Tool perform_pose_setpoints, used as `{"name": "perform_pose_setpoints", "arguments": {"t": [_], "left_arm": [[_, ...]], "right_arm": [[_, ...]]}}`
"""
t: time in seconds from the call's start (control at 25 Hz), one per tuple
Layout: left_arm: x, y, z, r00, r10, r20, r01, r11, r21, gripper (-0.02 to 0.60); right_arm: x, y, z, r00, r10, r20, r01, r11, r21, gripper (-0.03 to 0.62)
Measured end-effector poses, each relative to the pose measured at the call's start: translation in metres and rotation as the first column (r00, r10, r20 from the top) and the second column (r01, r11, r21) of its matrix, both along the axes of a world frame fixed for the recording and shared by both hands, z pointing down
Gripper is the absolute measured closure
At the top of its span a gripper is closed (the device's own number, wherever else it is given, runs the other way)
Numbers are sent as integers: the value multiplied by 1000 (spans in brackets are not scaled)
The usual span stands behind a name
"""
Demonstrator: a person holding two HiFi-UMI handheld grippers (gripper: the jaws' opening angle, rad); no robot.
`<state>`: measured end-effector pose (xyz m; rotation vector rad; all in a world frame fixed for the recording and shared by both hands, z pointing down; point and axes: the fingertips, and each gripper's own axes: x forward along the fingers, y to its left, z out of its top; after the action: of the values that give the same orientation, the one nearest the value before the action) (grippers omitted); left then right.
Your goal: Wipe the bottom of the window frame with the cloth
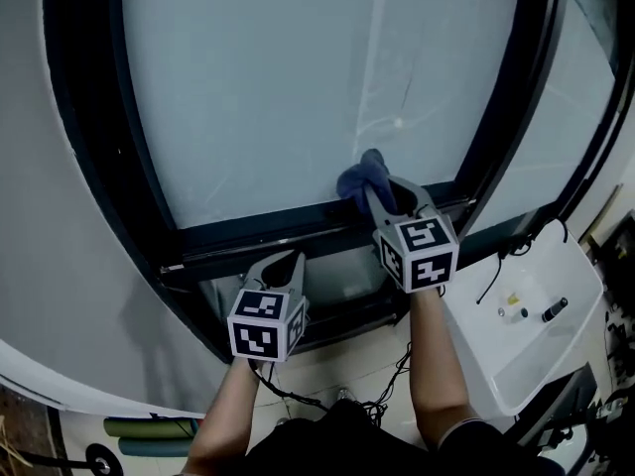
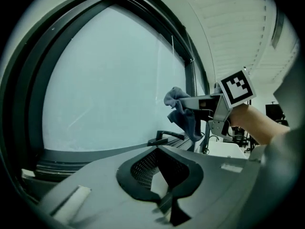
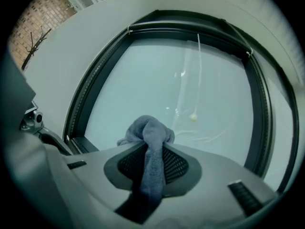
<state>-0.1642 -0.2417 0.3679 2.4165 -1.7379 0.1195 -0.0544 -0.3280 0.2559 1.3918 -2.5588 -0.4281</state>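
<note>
I am clamping the blue cloth (image 1: 357, 178) tight in my right gripper's (image 1: 385, 194) jaws at the window frame's (image 1: 258, 234) bottom rail, centre frame. My left gripper (image 1: 290, 264) is hovering lower left, jaws together, empty.

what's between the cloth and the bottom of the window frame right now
Nothing visible. The cloth, pinched in the right claw, sits right by the bottom frame rail with no object between them. The left claw is lower and to the left, out of the way.
</note>
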Motion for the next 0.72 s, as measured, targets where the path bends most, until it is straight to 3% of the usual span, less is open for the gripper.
{"name": "perform_pose_setpoints", "arguments": {"t": [0.16, 0.36, 0.72], "left_arm": [[37, -20, -12, 999, 32, 18, -32, 999, 32, 575], [70, -45, -3, 1000, 20, 22, -20, 1000, 5, 575], [86, -66, 34, 996, -67, 51, 72, 993, -91, 575]], "right_arm": [[39, -20, -5, 999, 40, -17, -40, 999, 10, 496], [66, -61, 44, 995, 8, -100, -17, 996, -86, 496], [52, -111, 136, 970, -145, -197, 90, 961, -263, 496]]}}
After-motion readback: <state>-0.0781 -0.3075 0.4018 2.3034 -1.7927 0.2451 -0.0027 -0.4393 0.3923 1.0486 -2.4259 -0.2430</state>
